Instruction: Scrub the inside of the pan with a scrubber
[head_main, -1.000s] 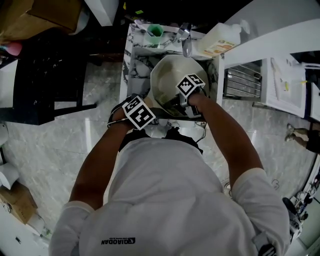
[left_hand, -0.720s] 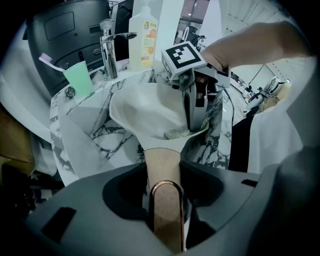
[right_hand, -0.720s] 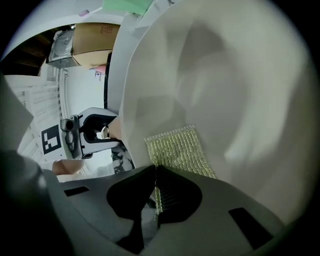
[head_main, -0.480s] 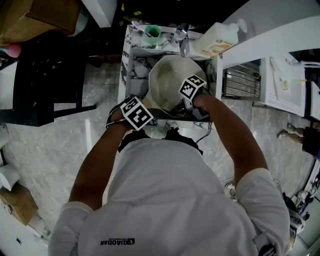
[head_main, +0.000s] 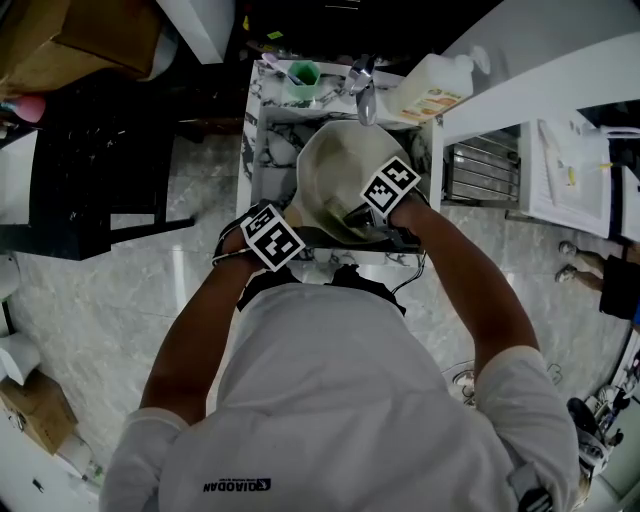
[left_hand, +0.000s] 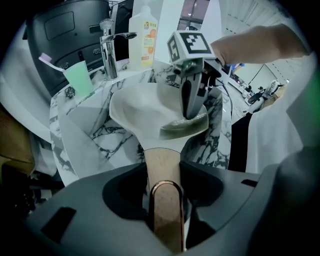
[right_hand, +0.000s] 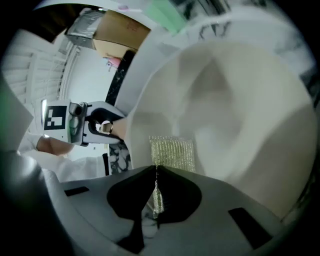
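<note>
A cream pan (head_main: 335, 175) sits tilted in the marble sink (head_main: 262, 150). My left gripper (head_main: 278, 235) is shut on the pan's wooden handle (left_hand: 161, 167), which runs between the jaws in the left gripper view. My right gripper (head_main: 378, 208) reaches into the pan at its near right side. It is shut on a flat, woven yellow-green scrubber (right_hand: 172, 152), which is pressed against the pan's inside wall (right_hand: 230, 115). In the left gripper view the right gripper (left_hand: 192, 102) stands over the scrubber (left_hand: 184, 125) at the pan's rim. The left gripper (right_hand: 89, 125) shows at the left of the right gripper view.
A chrome faucet (head_main: 362, 78) stands behind the sink. Beside it are a green cup (head_main: 304, 72) holding a toothbrush and a soap bottle (head_main: 435, 85). A dark chair (head_main: 90, 160) stands at the left, and a metal rack (head_main: 482, 170) at the right.
My right gripper has slid the scrubber a little toward the near right of the pan. My left gripper still holds the handle and has drawn back slightly.
</note>
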